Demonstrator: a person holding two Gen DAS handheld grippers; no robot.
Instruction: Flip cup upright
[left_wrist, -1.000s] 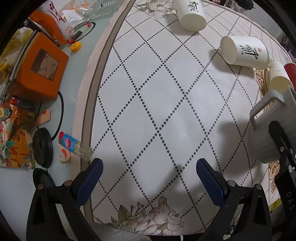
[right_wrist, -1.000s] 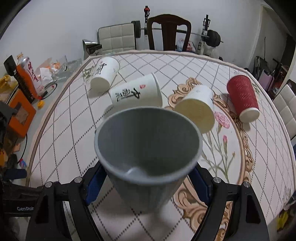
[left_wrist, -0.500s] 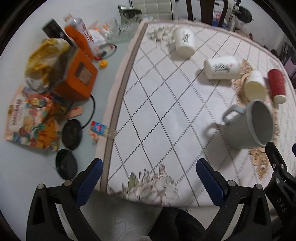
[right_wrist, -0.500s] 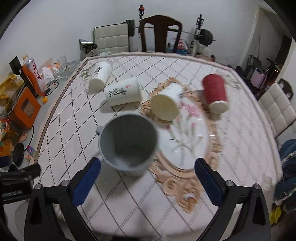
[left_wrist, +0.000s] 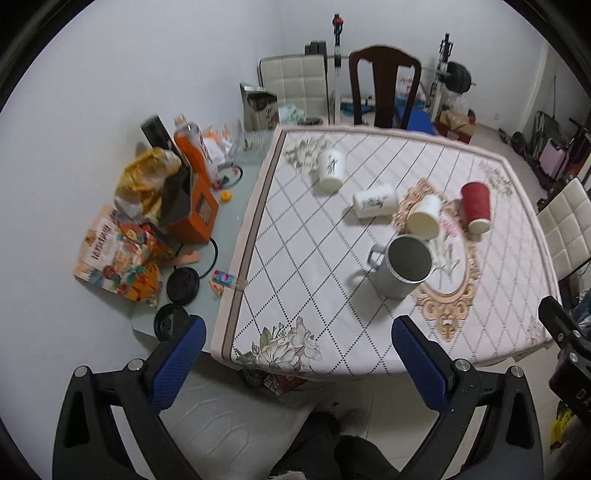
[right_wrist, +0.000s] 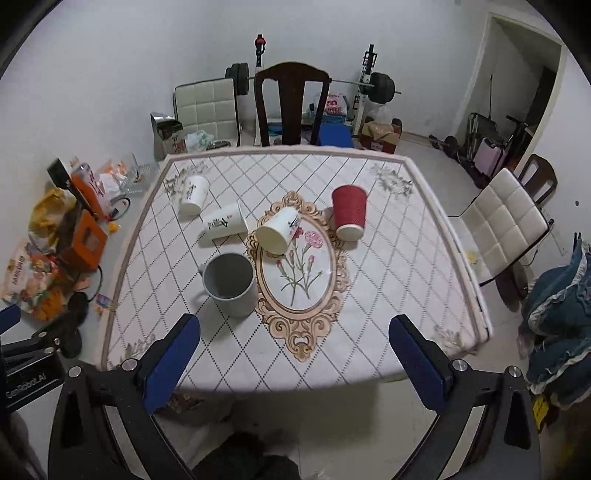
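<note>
A grey mug (right_wrist: 231, 283) stands upright on the patterned tablecloth (right_wrist: 388, 280), handle to the left; it also shows in the left wrist view (left_wrist: 404, 266). Three white paper cups (right_wrist: 194, 195) (right_wrist: 225, 222) (right_wrist: 277, 235) and a red paper cup (right_wrist: 348, 211) lie on their sides behind it. My right gripper (right_wrist: 295, 363) is open and empty, held back off the table's near edge. My left gripper (left_wrist: 297, 363) is open and empty, also back off the near edge.
Clutter lies left of the cloth: an orange box (left_wrist: 197, 216), snack bags (left_wrist: 118, 258), black lids (left_wrist: 181, 281). A dark wooden chair (right_wrist: 291, 103) stands at the far side and a white chair (right_wrist: 506, 225) at the right.
My right gripper let go of the grey mug, which now stands upright on the cloth. Both grippers pulled back and up, away from the table.
</note>
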